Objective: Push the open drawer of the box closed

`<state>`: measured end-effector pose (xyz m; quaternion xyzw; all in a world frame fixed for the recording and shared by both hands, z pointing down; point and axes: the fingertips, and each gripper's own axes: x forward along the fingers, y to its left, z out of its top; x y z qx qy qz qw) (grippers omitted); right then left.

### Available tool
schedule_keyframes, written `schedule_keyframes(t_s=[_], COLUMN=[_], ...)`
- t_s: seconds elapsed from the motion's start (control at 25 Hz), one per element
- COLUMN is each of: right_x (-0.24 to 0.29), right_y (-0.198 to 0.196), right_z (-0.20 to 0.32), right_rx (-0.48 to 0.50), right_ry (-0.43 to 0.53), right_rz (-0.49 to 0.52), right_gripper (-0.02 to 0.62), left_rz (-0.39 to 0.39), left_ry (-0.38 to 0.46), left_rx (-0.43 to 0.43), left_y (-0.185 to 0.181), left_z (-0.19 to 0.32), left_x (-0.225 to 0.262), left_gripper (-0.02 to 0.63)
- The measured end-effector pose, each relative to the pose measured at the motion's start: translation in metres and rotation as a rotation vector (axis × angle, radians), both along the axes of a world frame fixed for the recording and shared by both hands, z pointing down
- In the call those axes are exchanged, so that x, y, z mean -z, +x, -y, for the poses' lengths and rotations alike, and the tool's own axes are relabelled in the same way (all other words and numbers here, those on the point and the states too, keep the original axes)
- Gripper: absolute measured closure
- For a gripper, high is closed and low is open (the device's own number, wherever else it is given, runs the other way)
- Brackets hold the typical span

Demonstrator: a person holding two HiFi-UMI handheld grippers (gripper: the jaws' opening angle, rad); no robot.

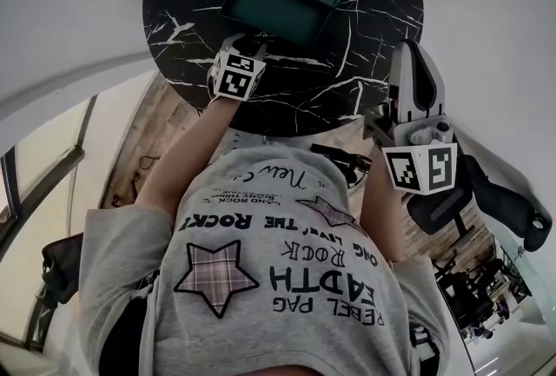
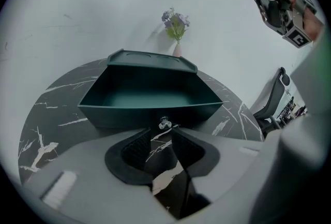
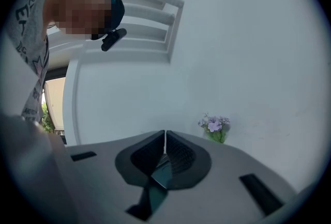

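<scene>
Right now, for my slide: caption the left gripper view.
Left gripper, open, facing the knob of the open drawer.

The box (image 2: 151, 58) with its open drawer (image 2: 147, 98) takes up the table's (image 2: 49, 112) middle and far side, a flower vase (image 2: 176, 25) close behind it near the far edge, leaving bare marble free along the left, right and near edges.
</scene>
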<state>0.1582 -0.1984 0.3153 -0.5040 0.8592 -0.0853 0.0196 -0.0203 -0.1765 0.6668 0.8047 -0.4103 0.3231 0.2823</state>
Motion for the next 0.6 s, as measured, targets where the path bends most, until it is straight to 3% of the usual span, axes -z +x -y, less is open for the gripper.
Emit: schedule_keyframes(t_s=[0.4, 0.6], right_x=[-0.0026, -0.0040], right_y=[0.0032, 0.0056], right_z=[0.0021, 0.0026], right_rx=[-0.015, -0.021], right_ry=[-0.009, -0.010], right_rz=[0.000, -0.002], right_gripper=[0.578, 0.578], left_rz=[0.005, 0.002], left_ry=[-0.023, -0.025], left_rx=[0.015, -0.004], left_y=[0.0053, 0.0087], left_z=[0.0074, 0.0084], left_x=[-0.0032, -0.0041], left_gripper=[0.489, 0.525])
